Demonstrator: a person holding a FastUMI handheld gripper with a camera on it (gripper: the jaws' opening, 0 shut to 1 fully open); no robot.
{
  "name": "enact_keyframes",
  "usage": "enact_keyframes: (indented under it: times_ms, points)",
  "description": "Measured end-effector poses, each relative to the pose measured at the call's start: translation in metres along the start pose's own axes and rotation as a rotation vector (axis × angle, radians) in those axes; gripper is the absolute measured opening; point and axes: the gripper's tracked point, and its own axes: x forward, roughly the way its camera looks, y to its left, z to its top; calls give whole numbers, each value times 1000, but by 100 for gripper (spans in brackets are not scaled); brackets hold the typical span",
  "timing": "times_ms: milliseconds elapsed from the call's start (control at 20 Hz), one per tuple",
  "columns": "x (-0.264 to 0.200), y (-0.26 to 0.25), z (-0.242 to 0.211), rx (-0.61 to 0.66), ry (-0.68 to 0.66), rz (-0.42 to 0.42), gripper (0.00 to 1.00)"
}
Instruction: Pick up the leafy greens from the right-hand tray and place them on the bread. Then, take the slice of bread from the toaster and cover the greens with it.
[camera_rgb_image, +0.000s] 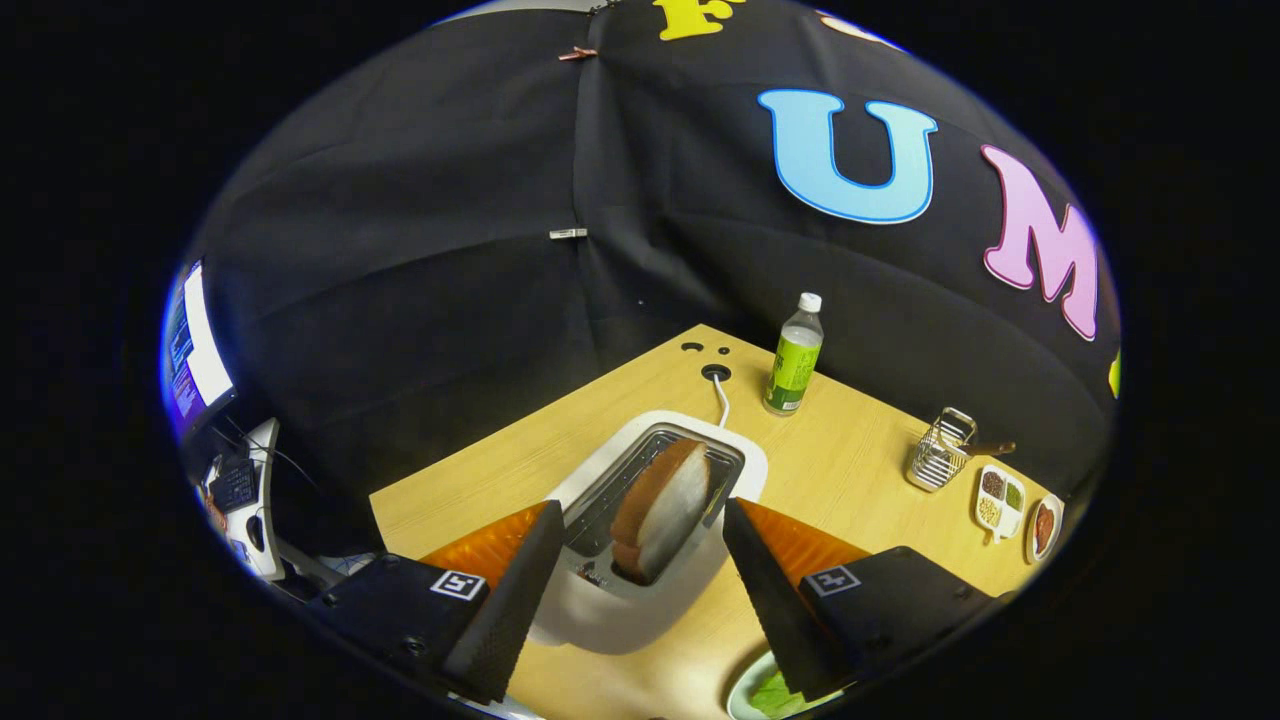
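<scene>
One slice of bread (662, 508) stands on edge in the toaster (640, 520) slot, ready to be lifted, squarely between the wide-open gripper (640, 600) fingers, while greens (778, 693) peek out at five o'clock, by the right finger, on the bench (850, 470).

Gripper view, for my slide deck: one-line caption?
Open gripper straddles the bread slice standing in the toaster on the table.

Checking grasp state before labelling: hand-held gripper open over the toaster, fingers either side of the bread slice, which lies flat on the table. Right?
Not quite. In the gripper view the bread slice stands upright in the toaster slot, not flat on the table. The rest holds: the hand-held gripper is open, its fingers either side of the slice, not touching it.
</scene>
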Motion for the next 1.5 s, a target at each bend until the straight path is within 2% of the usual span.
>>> enact_keyframes:
  times_ms: [400, 500, 800, 1150, 1500]
  points:
    - [27, -4, -10, 2, 5, -45, 99]
    - [29, -7, -10, 8, 3, -57, 95]
    - [35, -7, -10, 100, 30, -66, 48]
    - [32, -13, -11, 64, 40, -73, 18]
    - [18, -15, 2, 99, 38, -29, 16]
